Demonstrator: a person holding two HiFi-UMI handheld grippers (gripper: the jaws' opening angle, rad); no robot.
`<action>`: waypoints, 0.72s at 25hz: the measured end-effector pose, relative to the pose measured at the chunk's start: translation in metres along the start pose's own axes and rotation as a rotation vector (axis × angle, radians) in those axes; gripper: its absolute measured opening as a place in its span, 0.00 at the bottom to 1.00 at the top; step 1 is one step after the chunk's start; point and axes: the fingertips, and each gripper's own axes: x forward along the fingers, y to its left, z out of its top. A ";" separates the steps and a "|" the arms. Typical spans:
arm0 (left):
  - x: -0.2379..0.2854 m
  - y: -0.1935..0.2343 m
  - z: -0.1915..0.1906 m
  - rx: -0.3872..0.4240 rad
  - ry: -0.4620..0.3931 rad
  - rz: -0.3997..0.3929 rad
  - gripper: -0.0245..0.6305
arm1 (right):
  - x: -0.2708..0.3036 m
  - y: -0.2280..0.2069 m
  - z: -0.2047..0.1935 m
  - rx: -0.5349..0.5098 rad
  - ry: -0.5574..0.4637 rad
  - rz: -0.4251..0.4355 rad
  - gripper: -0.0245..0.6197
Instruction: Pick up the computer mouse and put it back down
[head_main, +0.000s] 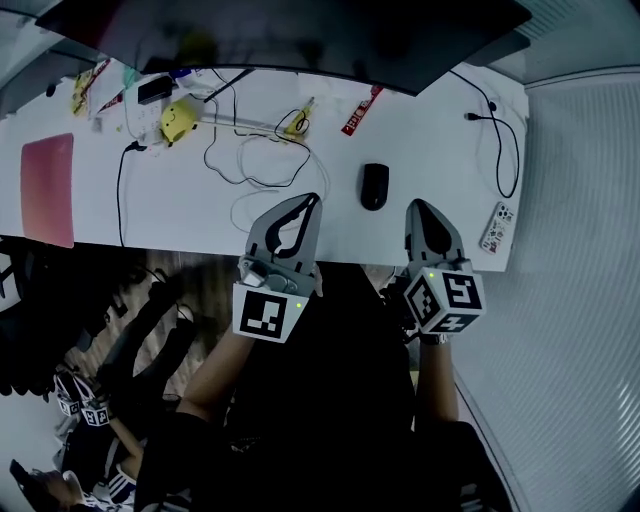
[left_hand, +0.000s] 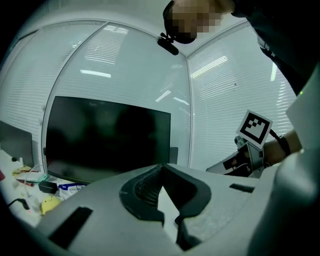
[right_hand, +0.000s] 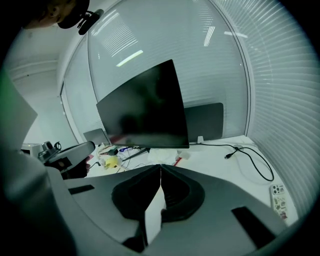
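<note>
The computer mouse (head_main: 374, 186) lies on the white desk (head_main: 180, 205), not far from its near edge. Its long axis runs from that edge toward the monitor (head_main: 300, 35); which end is the front I cannot tell. The left gripper (head_main: 313, 200) and the right gripper (head_main: 414, 207) hang at either side of it, apart from it, both with jaws closed together and empty. Bare desk surrounds the mouse; a white cable (head_main: 262, 183) lies to its left, and a black cable (head_main: 508, 150) and a remote (head_main: 497, 227) to its right.
</note>
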 end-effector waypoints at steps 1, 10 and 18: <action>0.003 0.002 -0.002 0.002 0.004 -0.012 0.05 | 0.004 0.000 -0.002 0.010 0.009 -0.005 0.04; 0.037 0.004 -0.020 0.058 0.027 -0.131 0.05 | 0.051 -0.005 -0.042 0.029 0.135 -0.034 0.21; 0.051 0.007 -0.031 0.038 0.055 -0.189 0.04 | 0.086 -0.019 -0.088 0.051 0.254 -0.066 0.42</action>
